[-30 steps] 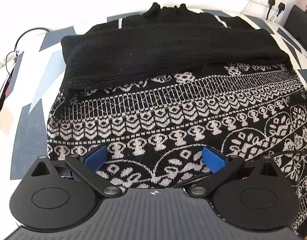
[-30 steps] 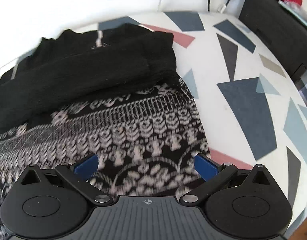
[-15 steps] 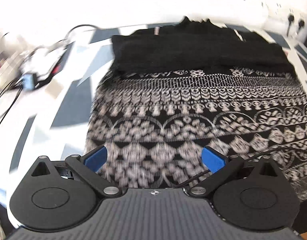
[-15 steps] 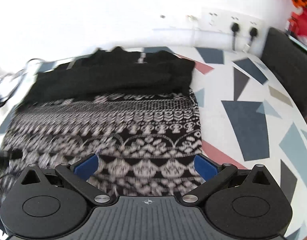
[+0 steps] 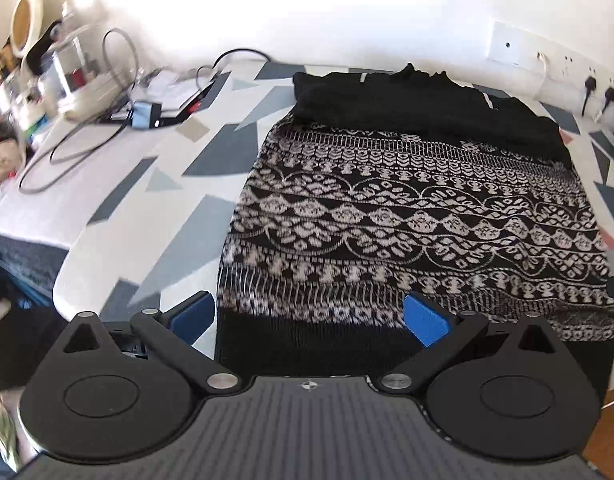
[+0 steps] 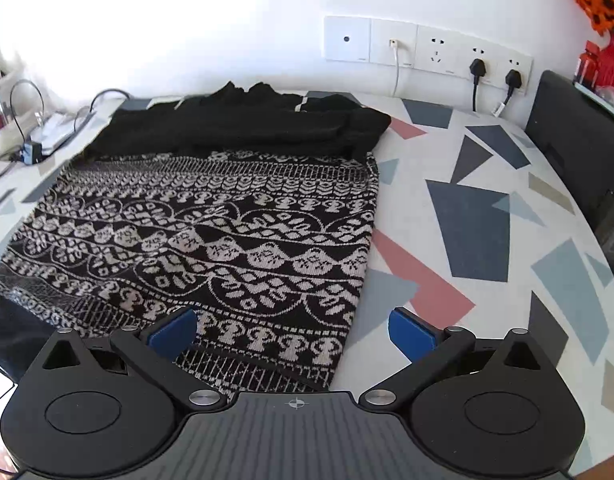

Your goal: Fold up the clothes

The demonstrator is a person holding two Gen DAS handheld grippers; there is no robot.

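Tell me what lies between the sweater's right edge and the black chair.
Only bare patterned tabletop separates the sweater from the black chair; the right wrist view shows it.

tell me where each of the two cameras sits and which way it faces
Left wrist: on the left tool, open above the near-left hem corner of the black-and-white patterned knit sweater, facing the wall; only its blue fingers show.
Right wrist: on the right tool, open above the near-right hem corner, facing the wall sockets; only its own fingers show.
Shared: the sweater, the white tablecloth with coloured triangles, the sockets.
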